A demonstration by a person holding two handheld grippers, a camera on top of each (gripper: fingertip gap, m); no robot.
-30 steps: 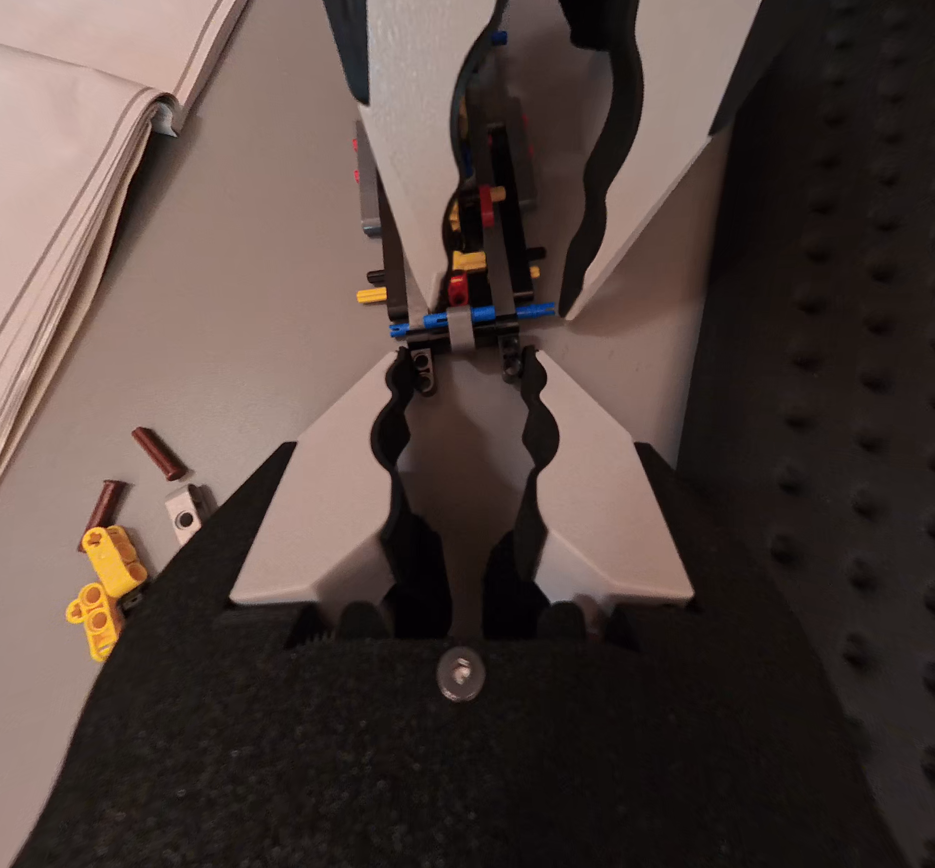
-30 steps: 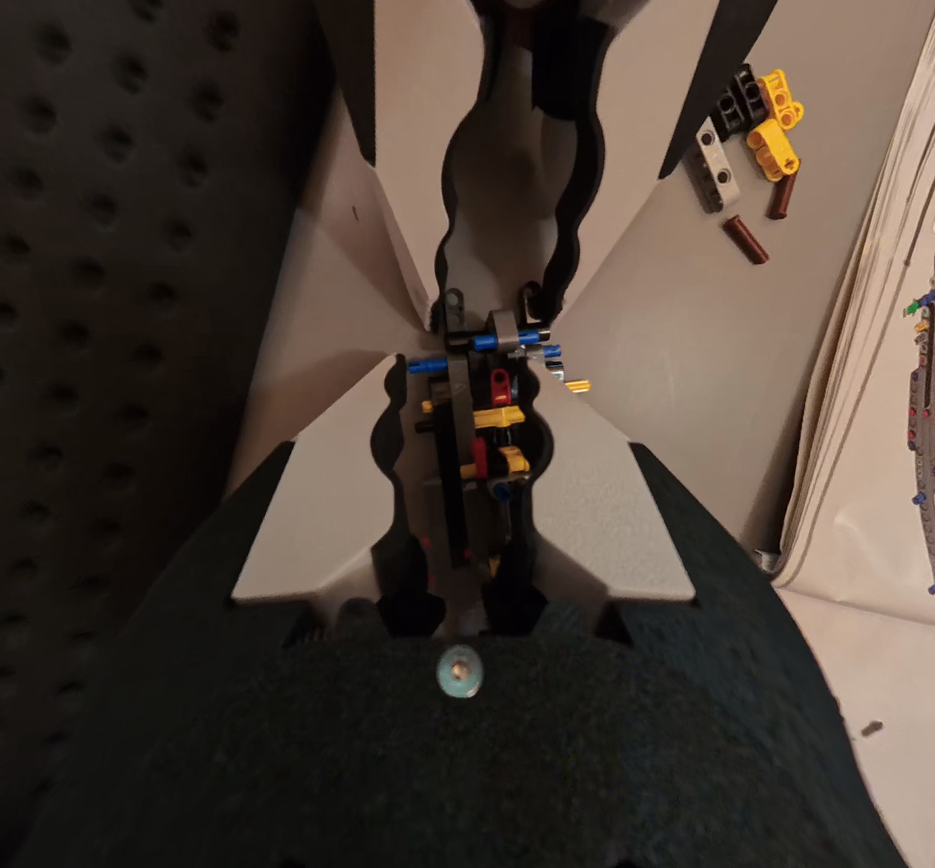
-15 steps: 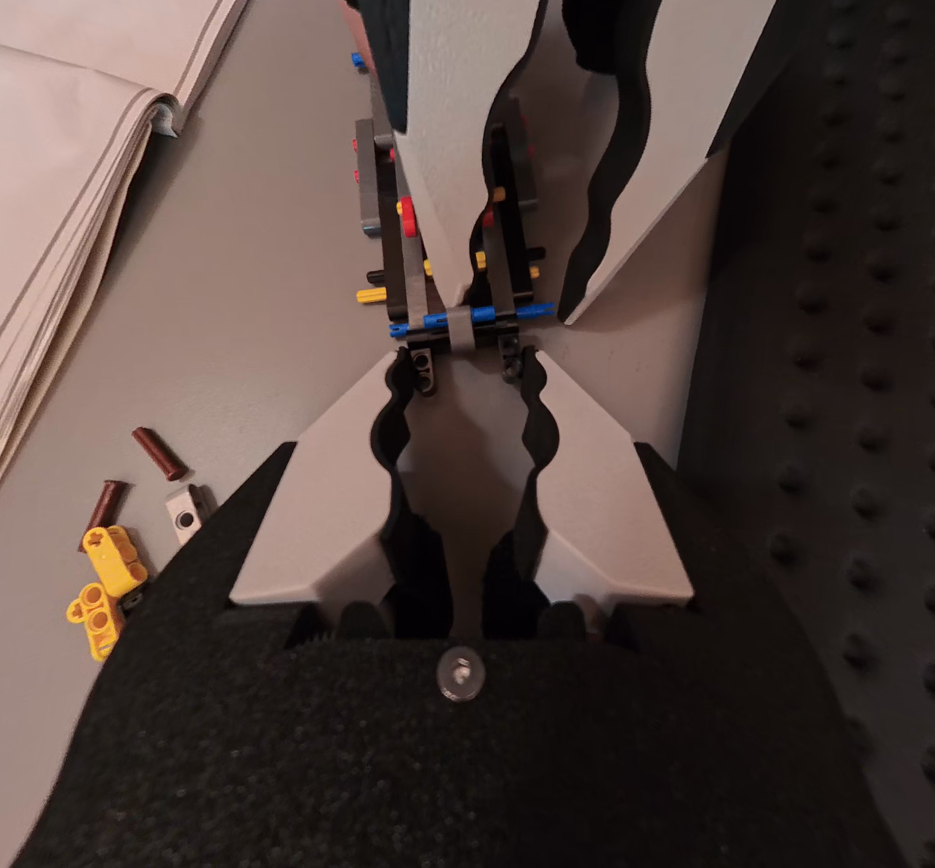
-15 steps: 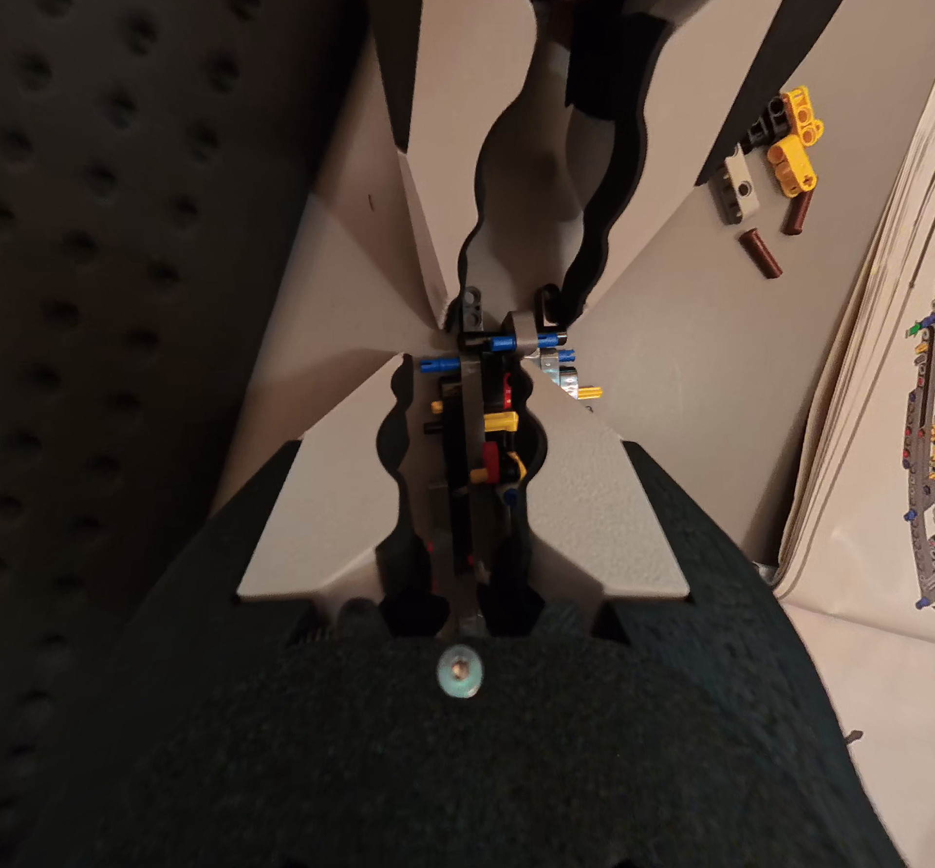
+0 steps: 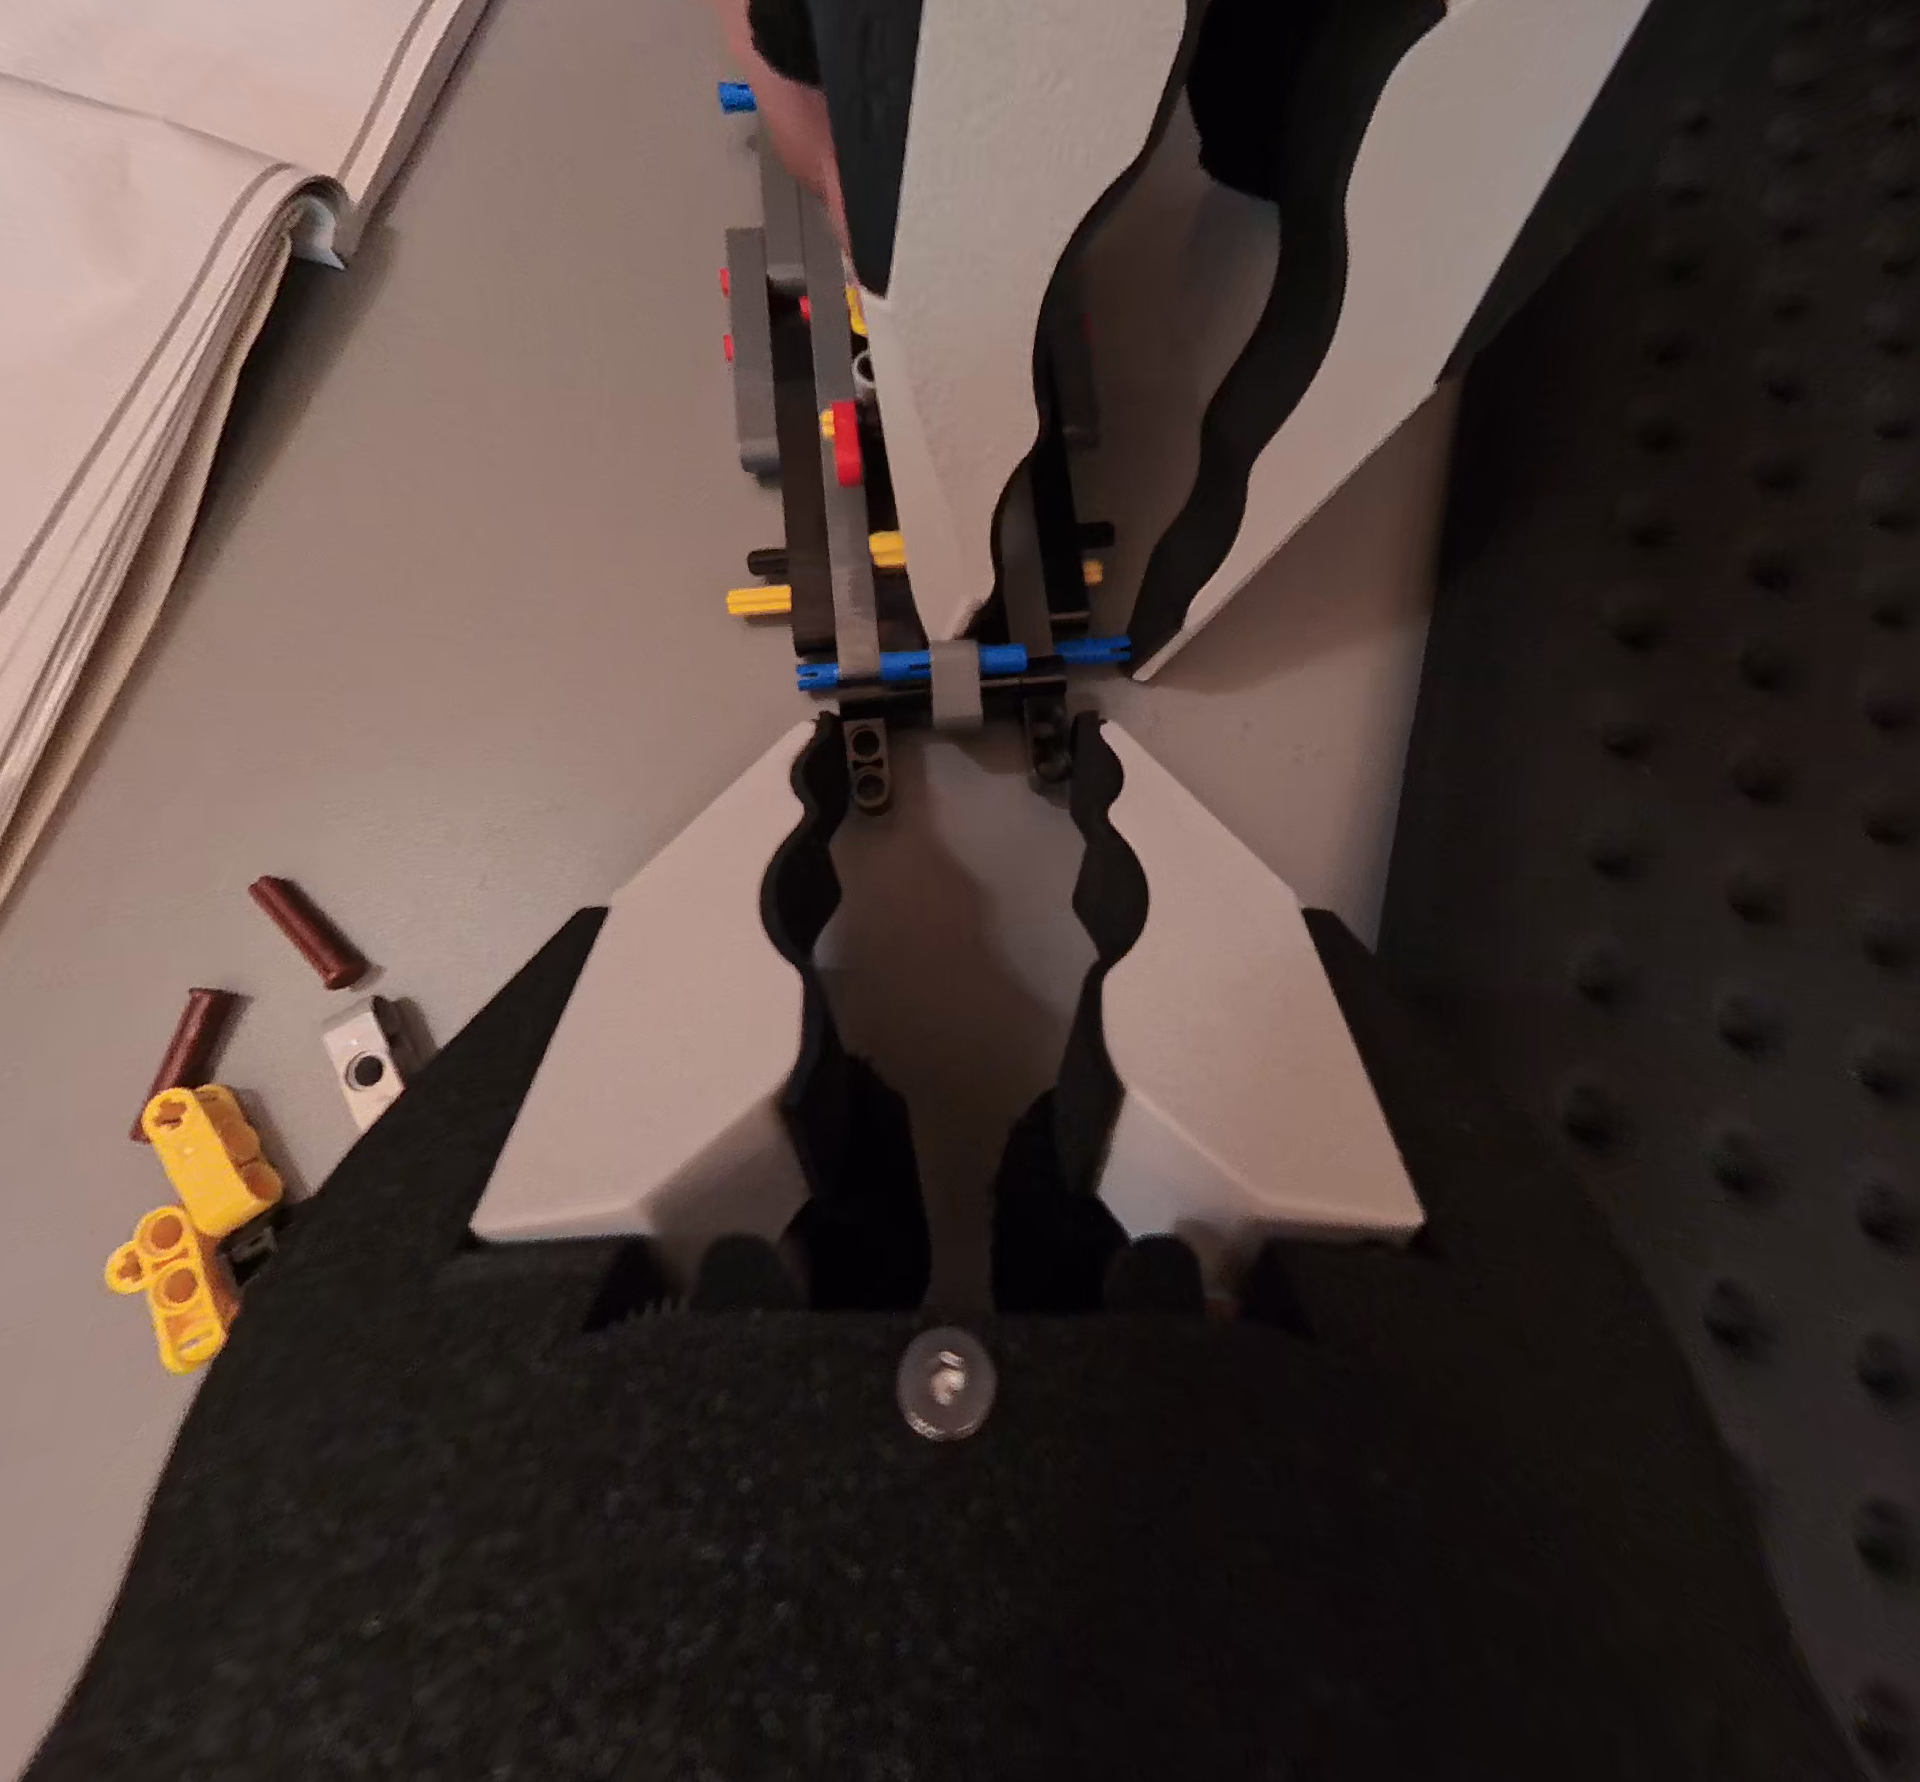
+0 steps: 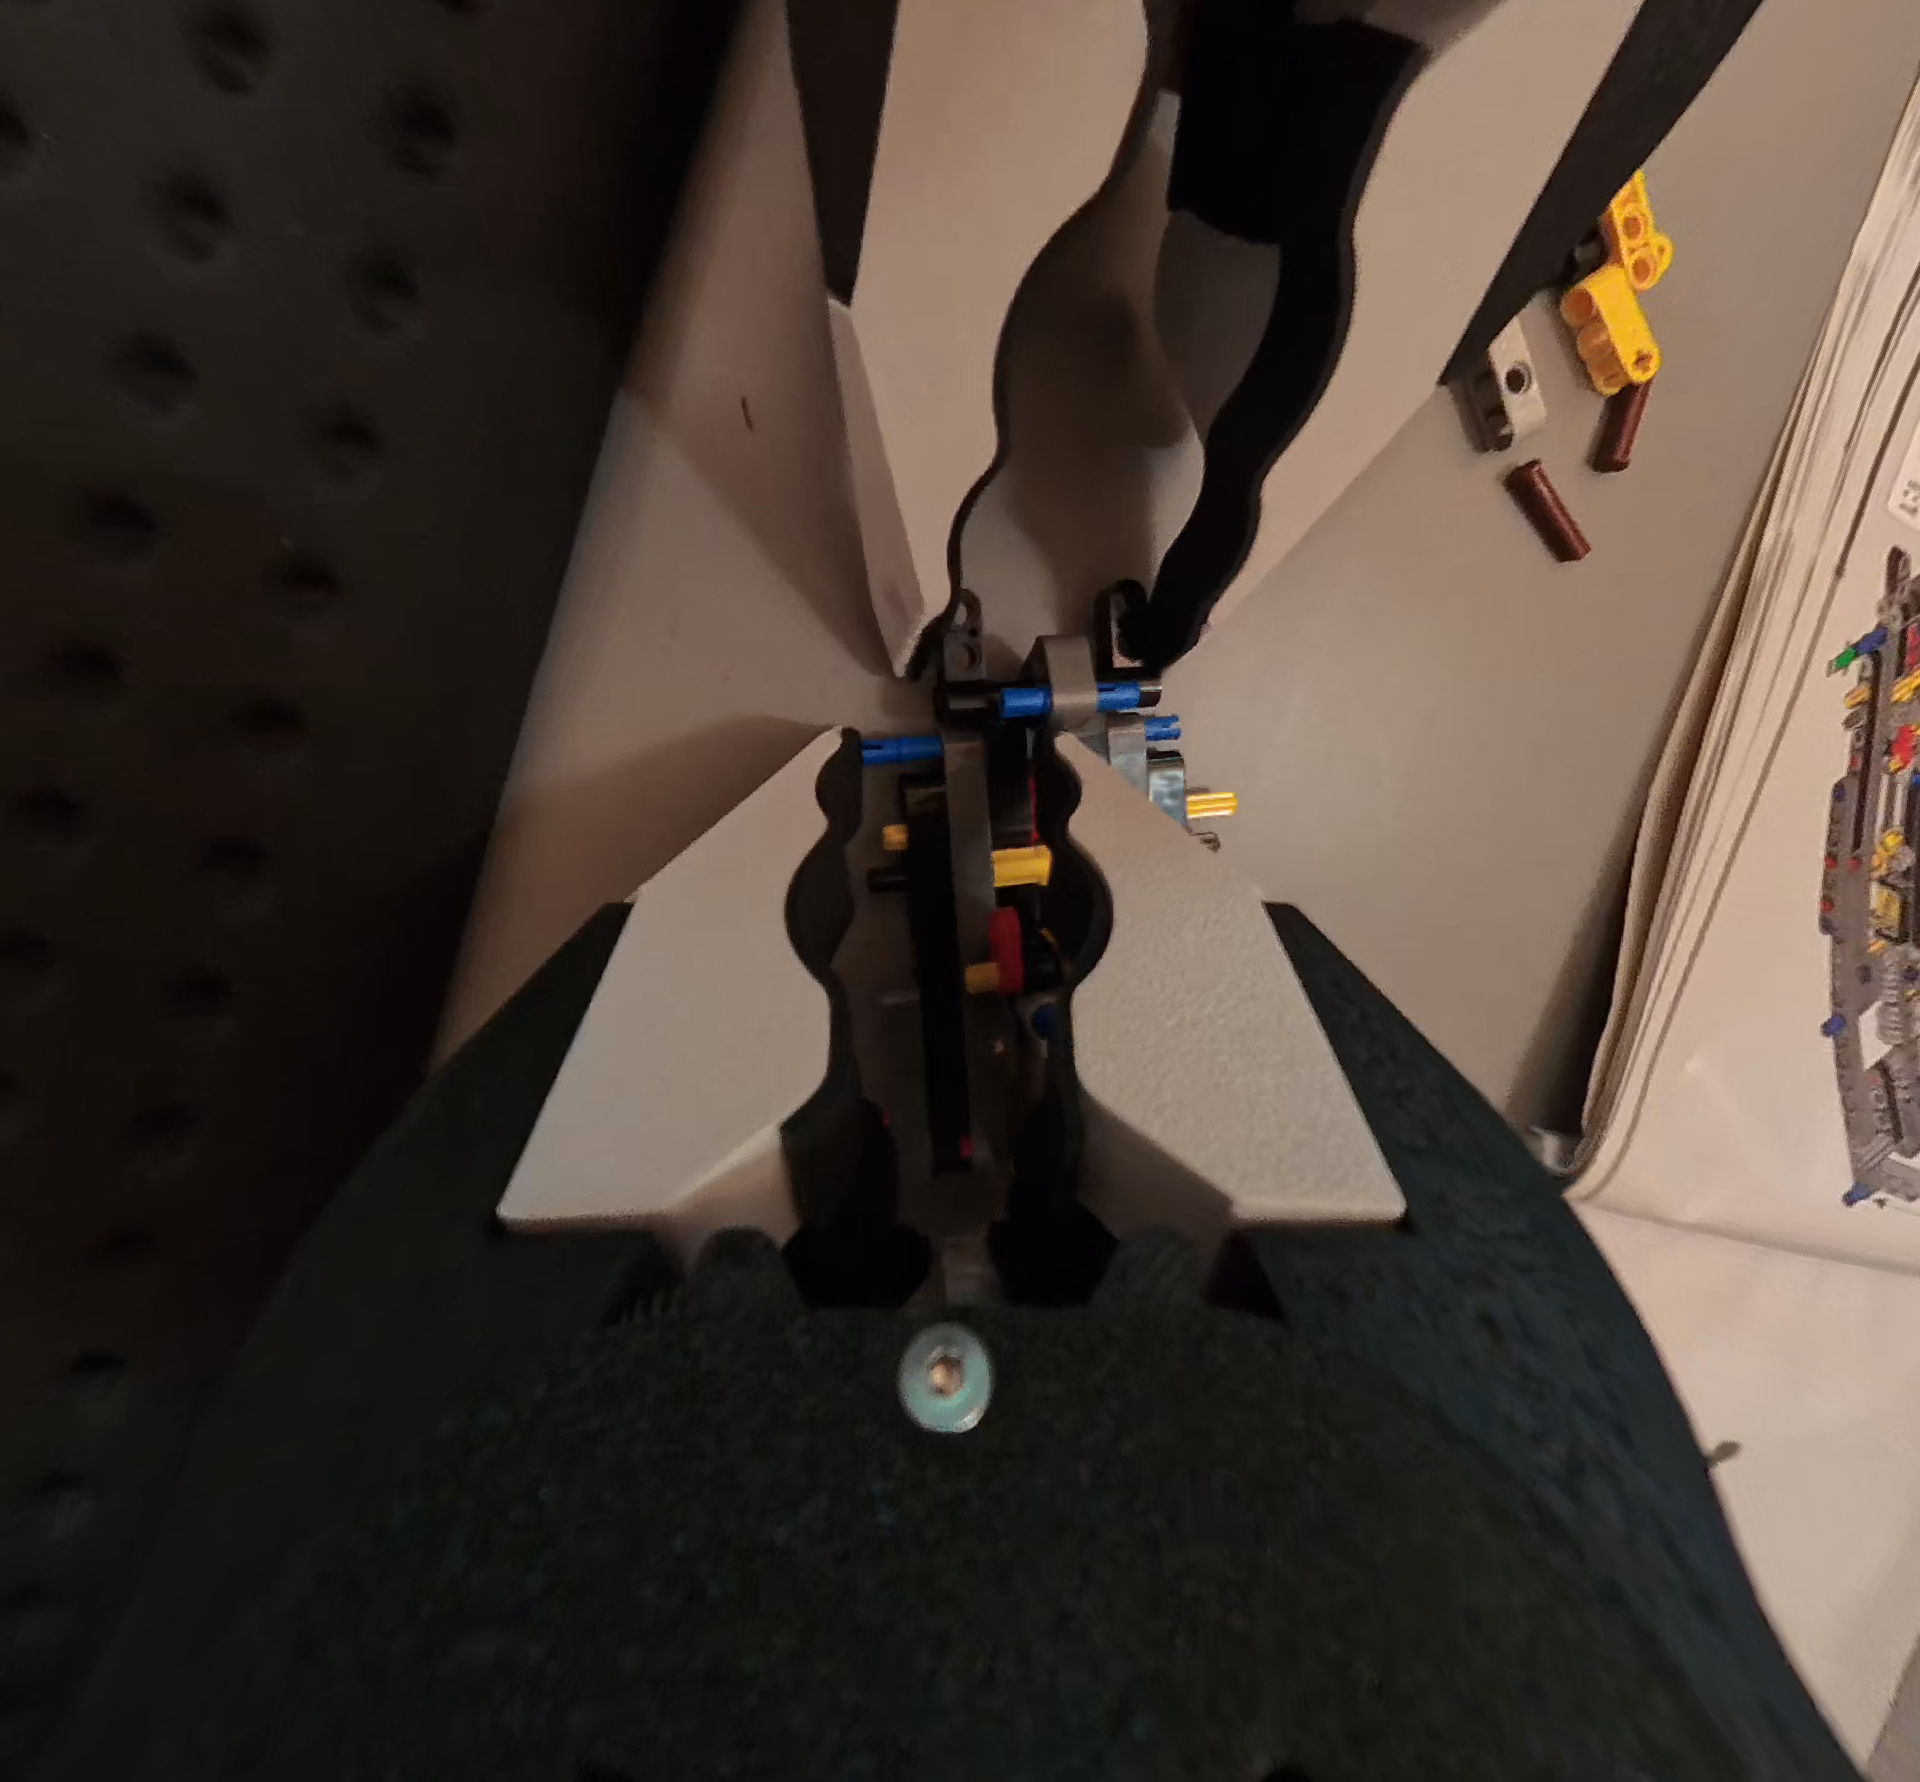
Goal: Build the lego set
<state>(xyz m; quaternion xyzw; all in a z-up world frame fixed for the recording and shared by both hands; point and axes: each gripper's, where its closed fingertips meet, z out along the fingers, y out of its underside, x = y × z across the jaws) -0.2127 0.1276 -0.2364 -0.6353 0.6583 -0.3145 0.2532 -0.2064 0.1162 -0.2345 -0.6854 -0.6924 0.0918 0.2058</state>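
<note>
Here the long, narrow lego assembly (image 5: 831, 444) of black and grey holed beams, studded with red, yellow and blue pins, lies on the smooth grey worktop (image 5: 499, 610) between the two facing grippers. The left gripper (image 5: 956, 730), with pale angular shells and wavy black rubber pads, is closed on the assembly's near end, pinching its two small black connectors. The right gripper (image 6: 951, 745) straddles the assembly lengthwise; its right pad lies against the beams, but whether it truly clamps them I cannot tell. To the left lie loose pieces: yellow holed connectors (image 5: 192, 1213), brown cylindrical pins (image 5: 307, 932) and a pale block (image 5: 362, 1067). An open paper instruction booklet (image 5: 156, 174) sits far left; a dark studded mat (image 5: 1714, 797) borders the right.
</note>
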